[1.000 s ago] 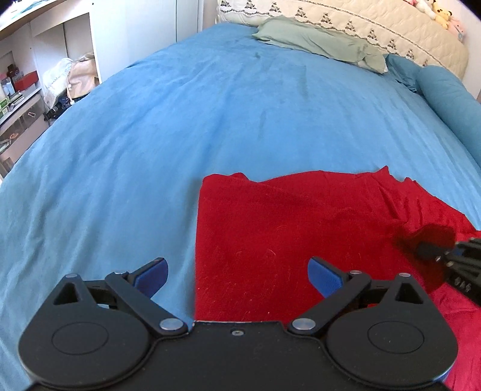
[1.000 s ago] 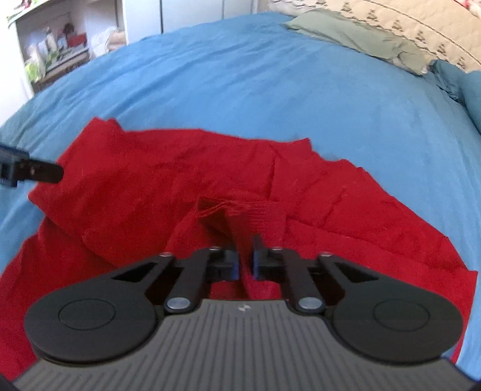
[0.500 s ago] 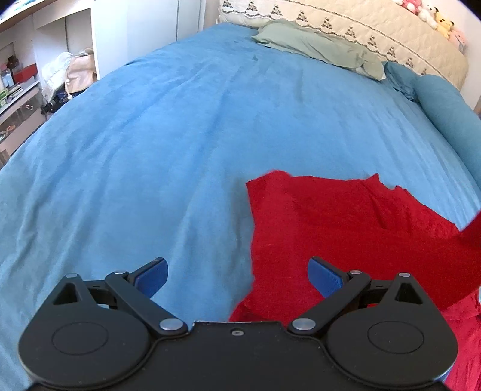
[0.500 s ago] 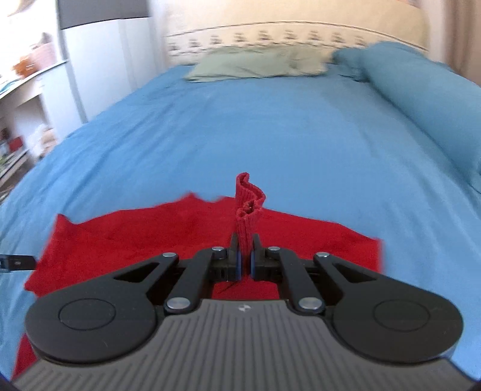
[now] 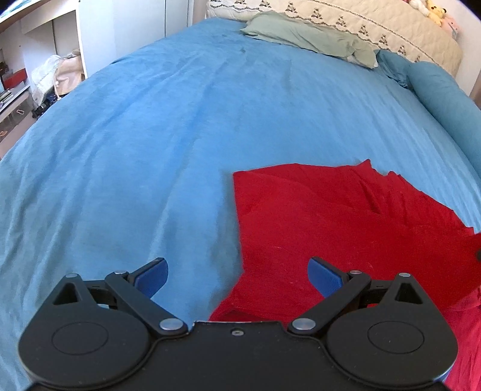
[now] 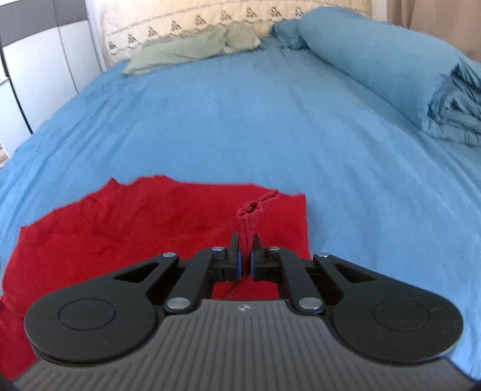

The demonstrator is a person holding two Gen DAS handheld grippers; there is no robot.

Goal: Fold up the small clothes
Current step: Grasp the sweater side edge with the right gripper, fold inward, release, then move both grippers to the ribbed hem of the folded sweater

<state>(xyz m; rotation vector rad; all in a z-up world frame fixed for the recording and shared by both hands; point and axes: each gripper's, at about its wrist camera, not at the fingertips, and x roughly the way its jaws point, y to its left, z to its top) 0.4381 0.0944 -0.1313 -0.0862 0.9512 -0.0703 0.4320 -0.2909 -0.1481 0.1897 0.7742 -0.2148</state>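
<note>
A red knit garment [image 5: 330, 222] lies on the blue bedspread [image 5: 180, 135], its left edge straight. My left gripper [image 5: 237, 275] is open and empty, hovering over the garment's left edge, touching nothing. In the right wrist view the garment [image 6: 135, 228] lies spread below. My right gripper [image 6: 246, 249] is shut on a ribbed cuff or hem [image 6: 251, 215] of the garment, which stands up between the pads.
A green cloth [image 5: 309, 39] lies near the quilted headboard [image 5: 345, 21]. A rolled blue duvet [image 6: 375, 60] runs along the right side of the bed. White shelves with clutter [image 5: 45, 69] stand at the left.
My right gripper has lifted the pinched red edge and carried it over the garment, swinging its view toward the headboard. The left gripper shifted left, staying open.
</note>
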